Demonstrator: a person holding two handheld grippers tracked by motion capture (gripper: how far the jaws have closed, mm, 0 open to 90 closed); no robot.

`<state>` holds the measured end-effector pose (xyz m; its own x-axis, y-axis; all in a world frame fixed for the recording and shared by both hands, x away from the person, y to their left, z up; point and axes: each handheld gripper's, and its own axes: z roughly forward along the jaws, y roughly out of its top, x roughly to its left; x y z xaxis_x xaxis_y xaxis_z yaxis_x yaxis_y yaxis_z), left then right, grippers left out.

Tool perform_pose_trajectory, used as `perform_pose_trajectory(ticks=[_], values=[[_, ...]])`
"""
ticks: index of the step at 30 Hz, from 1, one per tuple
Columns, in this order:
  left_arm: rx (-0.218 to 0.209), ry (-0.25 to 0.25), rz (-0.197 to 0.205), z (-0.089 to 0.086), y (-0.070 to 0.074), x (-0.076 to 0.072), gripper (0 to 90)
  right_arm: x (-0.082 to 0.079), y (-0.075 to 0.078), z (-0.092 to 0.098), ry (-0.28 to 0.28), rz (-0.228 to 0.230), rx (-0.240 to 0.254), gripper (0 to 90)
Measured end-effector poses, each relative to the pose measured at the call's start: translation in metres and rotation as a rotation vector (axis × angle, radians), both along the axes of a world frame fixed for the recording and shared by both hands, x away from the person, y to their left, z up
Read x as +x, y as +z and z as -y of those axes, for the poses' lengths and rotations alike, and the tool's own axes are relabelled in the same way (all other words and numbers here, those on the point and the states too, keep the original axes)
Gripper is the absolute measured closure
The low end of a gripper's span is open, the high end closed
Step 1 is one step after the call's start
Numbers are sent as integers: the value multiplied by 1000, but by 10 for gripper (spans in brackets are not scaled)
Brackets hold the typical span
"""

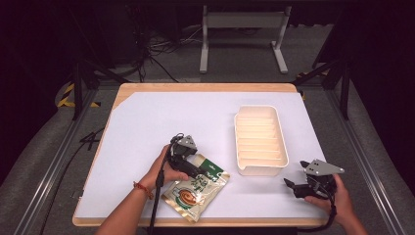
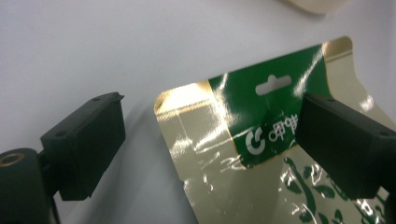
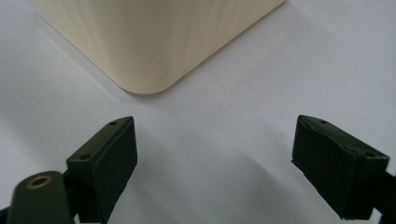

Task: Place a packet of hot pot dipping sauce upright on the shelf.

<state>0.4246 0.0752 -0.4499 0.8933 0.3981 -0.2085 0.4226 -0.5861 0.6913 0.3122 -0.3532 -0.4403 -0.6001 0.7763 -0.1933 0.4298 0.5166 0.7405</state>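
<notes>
We hold the left gripper [image 1: 196,171] low w/ jaws wide over the green-gold pouch [image 1: 195,188] lying flat on the surface [image 1: 161,117], right gripper [image 1: 293,188] jaws wide nr the cream tray [image 1: 258,139].

A wooden table [image 1: 205,87] carries white paper [image 1: 161,122], a cream tray [image 1: 258,139] and a green-gold pouch [image 1: 195,188].

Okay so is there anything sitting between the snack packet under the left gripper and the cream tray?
Nothing visible. The packet lies flat under the open left gripper, and the stretch of white sheet between it and the cream tray is bare. The right gripper sits off to the tray's near right corner, outside that path.
</notes>
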Motion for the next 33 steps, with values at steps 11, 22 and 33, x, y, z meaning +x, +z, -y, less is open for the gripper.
perform_pose_trajectory(ticks=[11,22,33], values=[[-106,-29,-65,-3,1,-2,154,1,-1,-1,9,-8,-6,144],[-116,-58,-19,-24,8,-3,491,1,-1,0,8,-16,-5,140],[-38,-101,-22,-21,0,5,552,2,-2,-1,17,-27,-17,136]])
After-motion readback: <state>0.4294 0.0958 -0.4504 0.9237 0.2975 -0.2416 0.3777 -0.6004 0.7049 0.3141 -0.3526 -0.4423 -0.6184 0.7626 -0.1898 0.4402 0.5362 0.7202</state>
